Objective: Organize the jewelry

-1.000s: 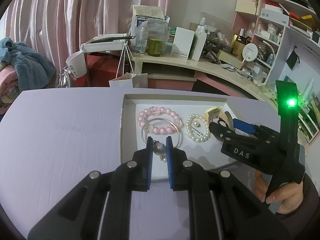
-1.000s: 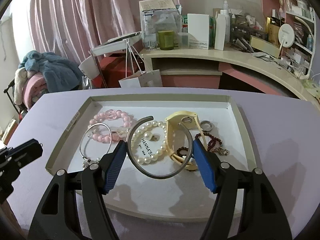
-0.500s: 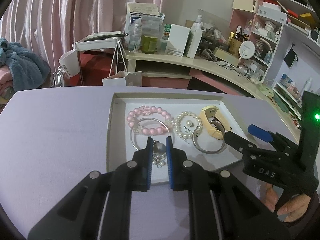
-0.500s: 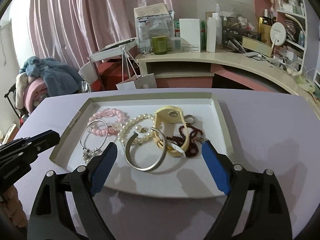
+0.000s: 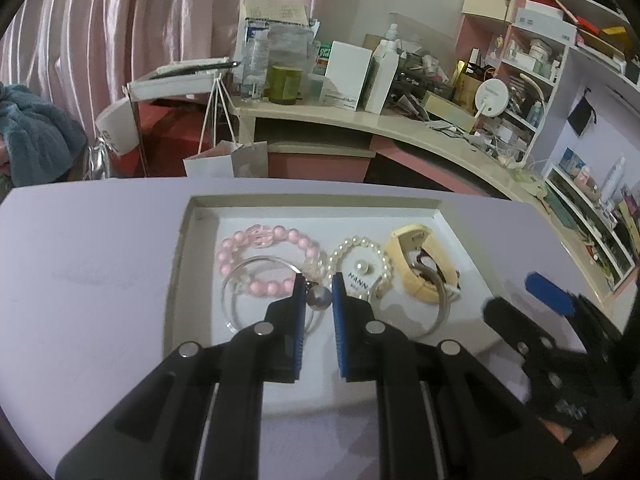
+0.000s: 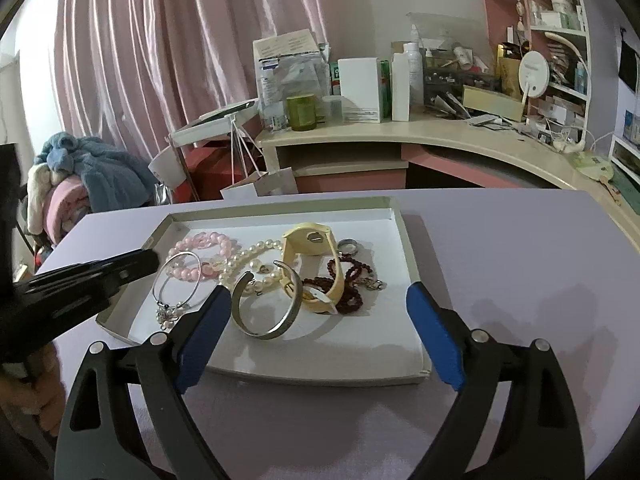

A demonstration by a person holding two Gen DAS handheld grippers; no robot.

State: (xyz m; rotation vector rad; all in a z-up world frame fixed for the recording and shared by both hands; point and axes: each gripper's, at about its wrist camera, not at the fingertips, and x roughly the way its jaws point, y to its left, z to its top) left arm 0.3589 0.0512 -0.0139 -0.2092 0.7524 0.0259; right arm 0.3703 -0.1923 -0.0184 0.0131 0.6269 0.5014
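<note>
**A:** Lavender table [image 5: 88,264], pink curtains and a cluttered desk behind. Left wrist view first?

**B:** White tray [image 5: 182,264] sits centre. Left gripper [image 5: 318,286] has its jaws nearly together, clamped on a dark round bead [image 5: 319,297]. Bead hangs over the tray's near part. Thin silver bangle [image 5: 256,264] lies at 10 o'clock from the tips, overlapping the pink bead bracelet [image 5: 240,244]. Pearl bracelet [image 5: 340,252] at 12, cream watch band [image 5: 404,276] at 2.

**A:** Right one visible there?

**B:** Blurred, at 4 o'clock of the frame, blue pad showing.

**A:** Right wrist view?

**B:** Right gripper [image 6: 318,320] has just been opening; pads stand wide apart, nothing pressed between them. Wide silver cuff [image 6: 280,320] lies loose on the tray floor between the tips, nearer the left pad. Dark red bead strand [image 6: 352,276] tangles with the watch band at 12. Small ring [image 6: 347,245] just beyond it. Flower charm cluster [image 6: 168,314] at 9 o'clock, at the thin bangle's near end. Left gripper's black body comes in over the tray's left rim.

**A:** Can that view tell the left jaws?

**B:** No, tips are blurred there.
</note>
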